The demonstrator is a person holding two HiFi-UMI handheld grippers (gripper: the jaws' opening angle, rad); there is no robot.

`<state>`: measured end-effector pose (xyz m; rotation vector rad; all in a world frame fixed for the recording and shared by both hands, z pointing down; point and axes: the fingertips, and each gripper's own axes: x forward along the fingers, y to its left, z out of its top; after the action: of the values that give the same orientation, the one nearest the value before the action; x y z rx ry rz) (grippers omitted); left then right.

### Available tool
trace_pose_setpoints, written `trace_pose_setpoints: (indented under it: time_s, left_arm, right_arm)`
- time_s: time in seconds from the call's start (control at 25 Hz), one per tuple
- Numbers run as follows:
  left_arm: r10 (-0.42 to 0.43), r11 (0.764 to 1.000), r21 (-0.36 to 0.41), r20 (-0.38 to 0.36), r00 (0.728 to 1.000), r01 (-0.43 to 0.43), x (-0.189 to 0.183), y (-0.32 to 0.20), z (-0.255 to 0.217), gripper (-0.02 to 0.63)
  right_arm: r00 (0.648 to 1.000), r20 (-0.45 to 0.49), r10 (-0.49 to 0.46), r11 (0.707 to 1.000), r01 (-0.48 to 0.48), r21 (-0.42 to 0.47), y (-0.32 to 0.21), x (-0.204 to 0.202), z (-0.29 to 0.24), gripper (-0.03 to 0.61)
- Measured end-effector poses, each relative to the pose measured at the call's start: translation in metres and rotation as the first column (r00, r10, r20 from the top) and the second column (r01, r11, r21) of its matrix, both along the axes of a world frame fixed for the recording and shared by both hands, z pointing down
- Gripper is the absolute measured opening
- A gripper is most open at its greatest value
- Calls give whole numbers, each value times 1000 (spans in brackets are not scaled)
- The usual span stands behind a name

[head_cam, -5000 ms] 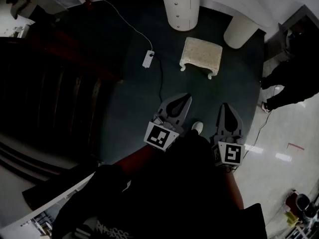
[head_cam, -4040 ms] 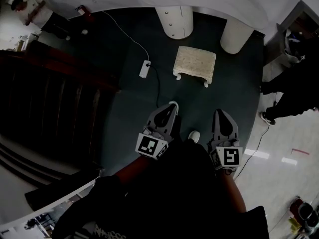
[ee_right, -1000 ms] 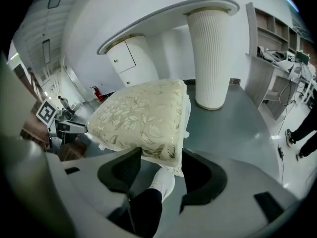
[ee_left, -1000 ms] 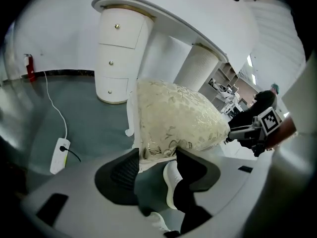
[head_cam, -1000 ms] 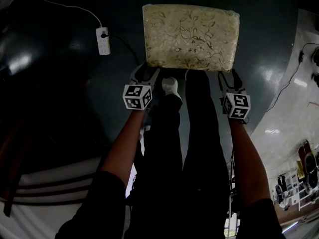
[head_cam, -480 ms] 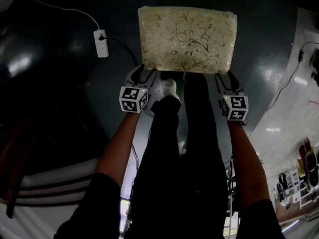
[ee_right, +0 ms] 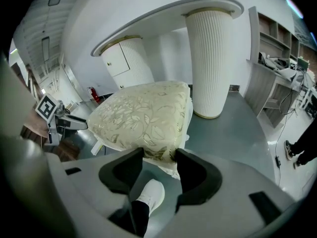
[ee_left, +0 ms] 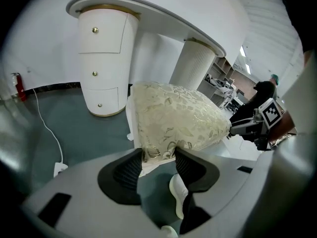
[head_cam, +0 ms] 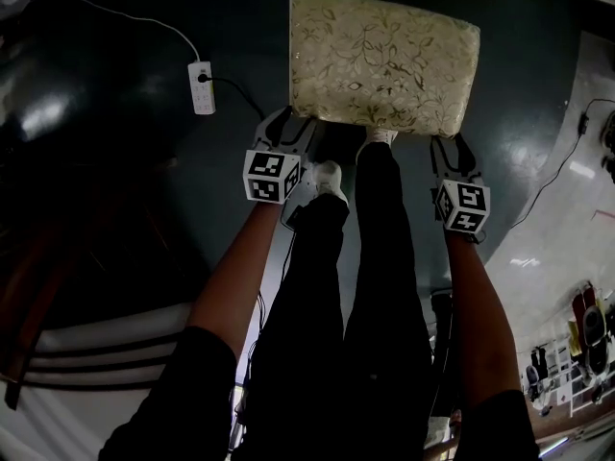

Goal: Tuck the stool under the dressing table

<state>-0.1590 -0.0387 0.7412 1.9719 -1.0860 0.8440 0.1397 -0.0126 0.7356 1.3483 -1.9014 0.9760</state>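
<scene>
- We count one cream leaf-patterned cushioned stool [head_cam: 384,60].
- Two grey grippers at its near edge: left gripper [head_cam: 293,128], right gripper [head_cam: 450,148].
- One white power strip [head_cam: 202,87] beside the stool.
- One white dressing table [ee_left: 104,63].

— Underneath everything?
— Dark green floor [head_cam: 144,84], glossy in patches; paler, shiny flooring [head_cam: 567,209] off to the right.
— Directly on the dark part?
— White power strip [head_cam: 202,87], thin white cable [head_cam: 125,12] trailing away to the left; one white shoe [head_cam: 325,176]; cream stool [head_cam: 384,60], feet unseen from above; beyond it, drawer pedestal [ee_left: 104,63] and ribbed column [ee_right: 210,58], well apart.
</scene>
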Motion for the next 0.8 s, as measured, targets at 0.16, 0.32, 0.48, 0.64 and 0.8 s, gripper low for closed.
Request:
trace_pose_setpoints:
  time_s: [0.16,0.32,0.48,0.64,0.8]
  left_arm:
    - [5,1000,10,7,1000,-5,-1,-2,0,221]
    - [40,999,4,28,999,-40,1,2,-1,219]
    - [54,998,10,61,997,-54,1,-2,-3,210]
    - [78,997,-14,79,994,-77,8,8,2,210]
    - [136,991,-23,120,983,-134,12,9,6,210]
  right_arm:
    - [1000,-9,-6,1000,6,9,-2,-2,1,238]
    - [999,-12,-30,1000,30,-7,-2,0,0,239]
    - [999,2,-44,999,44,4,-6,-2,1,238]
    - [999,-2,-55,998,55,-24,-1,5,1,239]
    - [998,-17,-55,998,54,-41,-7,11,1,239]
